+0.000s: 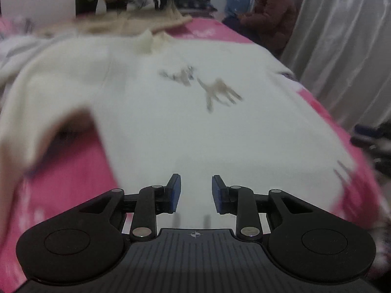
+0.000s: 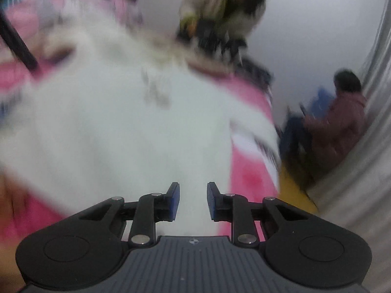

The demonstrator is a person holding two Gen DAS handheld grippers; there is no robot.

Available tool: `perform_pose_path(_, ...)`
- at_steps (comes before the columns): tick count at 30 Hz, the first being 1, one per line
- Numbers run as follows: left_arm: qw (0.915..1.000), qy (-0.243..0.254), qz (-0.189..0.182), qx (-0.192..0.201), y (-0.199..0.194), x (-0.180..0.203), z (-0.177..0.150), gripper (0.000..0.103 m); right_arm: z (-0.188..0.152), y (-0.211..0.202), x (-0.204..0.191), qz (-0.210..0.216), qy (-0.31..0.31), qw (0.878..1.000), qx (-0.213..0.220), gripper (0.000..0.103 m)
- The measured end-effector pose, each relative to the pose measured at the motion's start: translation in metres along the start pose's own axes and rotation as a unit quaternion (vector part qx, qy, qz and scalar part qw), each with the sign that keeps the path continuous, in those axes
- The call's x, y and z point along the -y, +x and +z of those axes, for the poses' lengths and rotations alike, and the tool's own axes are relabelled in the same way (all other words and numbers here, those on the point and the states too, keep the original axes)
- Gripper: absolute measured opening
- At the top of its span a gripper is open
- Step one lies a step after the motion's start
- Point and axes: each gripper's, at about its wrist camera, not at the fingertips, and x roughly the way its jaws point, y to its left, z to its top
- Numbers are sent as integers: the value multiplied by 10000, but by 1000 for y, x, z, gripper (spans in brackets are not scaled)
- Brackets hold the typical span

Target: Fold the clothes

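Left wrist view, white sweater [image 1: 171,122] on pink bedspread [image 1: 61,183], beige garment [image 1: 127,24] beyond, both grippers narrow, empty.

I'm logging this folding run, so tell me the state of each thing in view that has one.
White sweater: spread flat on the pink bedcover, not folded yet, one sleeve lying bent at its side.
Beige garment: lying at the far end of the bed, not folded.
Left tongs: open, nothing between the pads.
Right tongs: open, nothing between the pads.
Curtain: drawn.
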Motion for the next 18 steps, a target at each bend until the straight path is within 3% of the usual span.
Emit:
perform_pose_path(4,9989,-396,-251,18,49,-22,0,27,39,64,-16,727,517,9953,385,26)
perform_pose_path(6,9988,-323,-261,-260,67,-14,-7,27,42,102,-31,1093,616,9920,160,26)
perform_pose_path(8,9994,260,-153,-139,60,-1,-22,27,32,130,-42,1372,464,9886,-408,26)
perform_pose_path(9,9986,477,-143,-165,52,2,-31,28,21,129,-42,1502,453,9865,-472,26)
perform_pose_path(11,9986,433,-163,-273,37,1,-45,28,0,115,-34,1740,560,9818,-524,27)
perform_pose_path(16,9952,-208,-285,-914,-1,-20,-61,28,-27,78,-19,1819,794,9773,-740,27)
perform_pose_path(18,9932,-733,-99,-902,-23,-39,-62,29,-25,66,-21,1767,734,9777,-865,27)
